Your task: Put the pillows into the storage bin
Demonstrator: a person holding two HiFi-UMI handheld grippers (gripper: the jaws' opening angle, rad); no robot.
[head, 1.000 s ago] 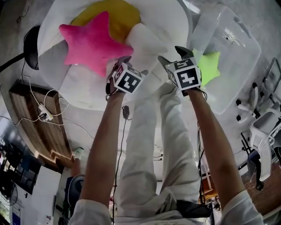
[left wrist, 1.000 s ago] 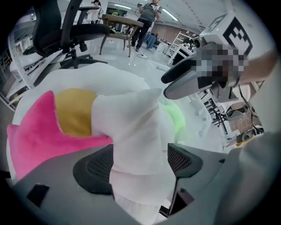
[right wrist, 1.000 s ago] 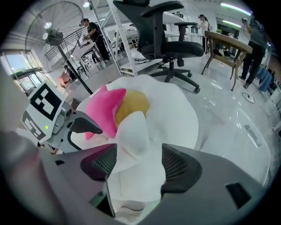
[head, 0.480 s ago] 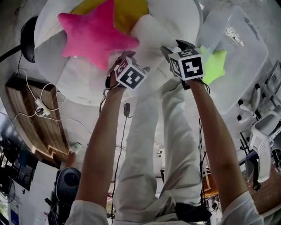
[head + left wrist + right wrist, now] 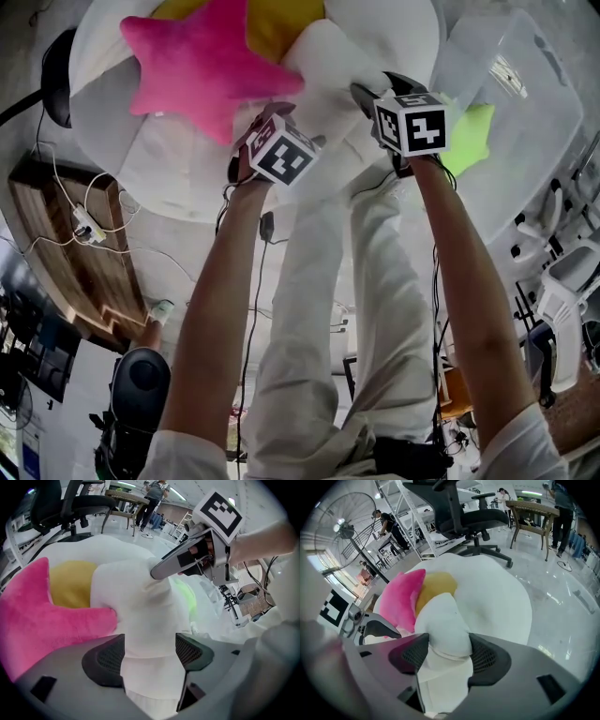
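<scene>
The left tongs (image 5: 149, 654) are closing on the white pillow (image 5: 136, 602), pads against it. The right tongs (image 5: 443, 656) pinch the same pillow while easing open. A pink star (image 5: 197, 66) and a yellow pillow (image 5: 281, 23) lie beyond the left tongs. A green star (image 5: 473, 136) sits in the bin (image 5: 525, 103), just right of the right tongs.

There is a pink star pillow (image 5: 202, 70), yellow pillow (image 5: 281, 23), white pillow (image 5: 328, 67) and lime-green pillow (image 5: 473, 133).
</scene>
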